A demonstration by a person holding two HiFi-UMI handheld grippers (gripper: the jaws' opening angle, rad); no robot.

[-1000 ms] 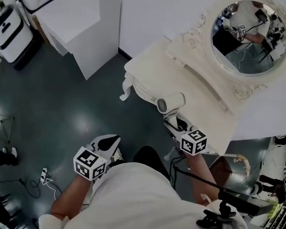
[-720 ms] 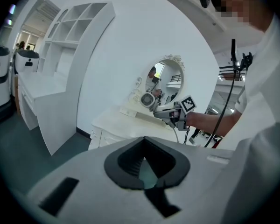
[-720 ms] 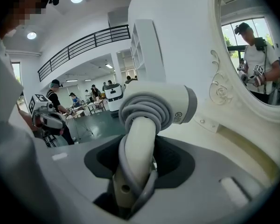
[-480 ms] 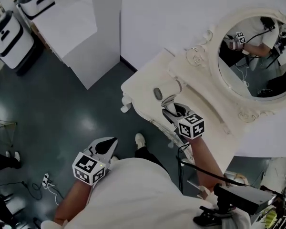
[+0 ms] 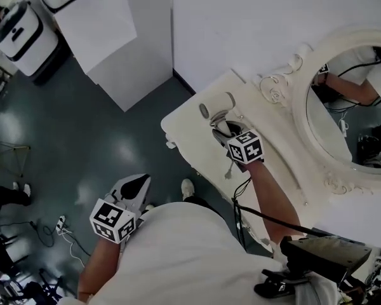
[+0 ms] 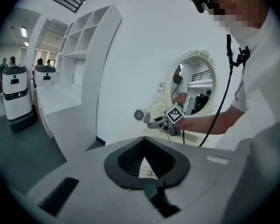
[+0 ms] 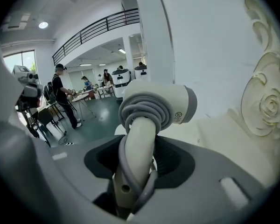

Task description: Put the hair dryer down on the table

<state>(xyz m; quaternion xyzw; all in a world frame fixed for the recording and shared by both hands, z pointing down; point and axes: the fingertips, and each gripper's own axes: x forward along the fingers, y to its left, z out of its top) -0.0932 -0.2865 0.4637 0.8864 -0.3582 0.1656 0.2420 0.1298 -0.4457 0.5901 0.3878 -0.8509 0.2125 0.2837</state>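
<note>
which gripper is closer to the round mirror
Right. The right gripper holds the hair dryer over the table beside the mirror; the left gripper hangs over the floor, off the table.

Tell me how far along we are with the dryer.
Done: the dryer is over the table. In hand: the right gripper is shut on its handle; whether the dryer touches the tabletop I can't tell. Left to do: set it down and open the jaws. The left gripper is empty, over the floor.
</note>
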